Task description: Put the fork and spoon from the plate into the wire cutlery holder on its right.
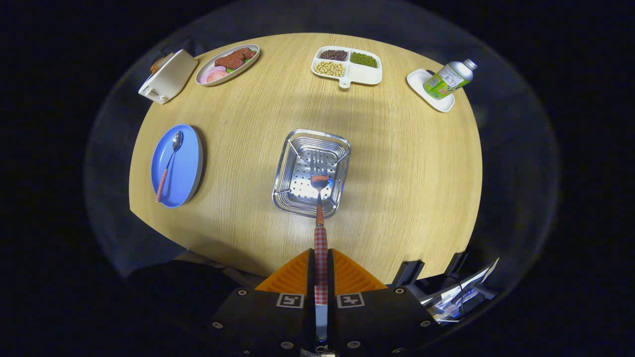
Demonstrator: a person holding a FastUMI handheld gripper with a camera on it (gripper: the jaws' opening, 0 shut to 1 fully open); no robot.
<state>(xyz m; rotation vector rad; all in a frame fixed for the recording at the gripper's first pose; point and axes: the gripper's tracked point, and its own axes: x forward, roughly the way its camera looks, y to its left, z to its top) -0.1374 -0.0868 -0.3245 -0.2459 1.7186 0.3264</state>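
Note:
My gripper (pixel 321 255) is shut on the red-checked handle of the fork (pixel 319 198), both fingers pressing on it. The fork points straight ahead, its tines hanging over the inside of the metal cutlery holder (pixel 285 171), a square perforated basket in the middle of the round wooden table. To the left of the holder lies the blue plate (pixel 186 166). On the plate rests the spoon (pixel 168 166), bowl away from me, its checked handle toward me.
At the table's far side stand a white box (pixel 167 77), an oval dish of food (pixel 228 64), a divided white tray of beans (pixel 347 67) and a green bottle (pixel 449 79) on a small white plate. A stand with papers (pixel 456 292) sits near the fingers' right.

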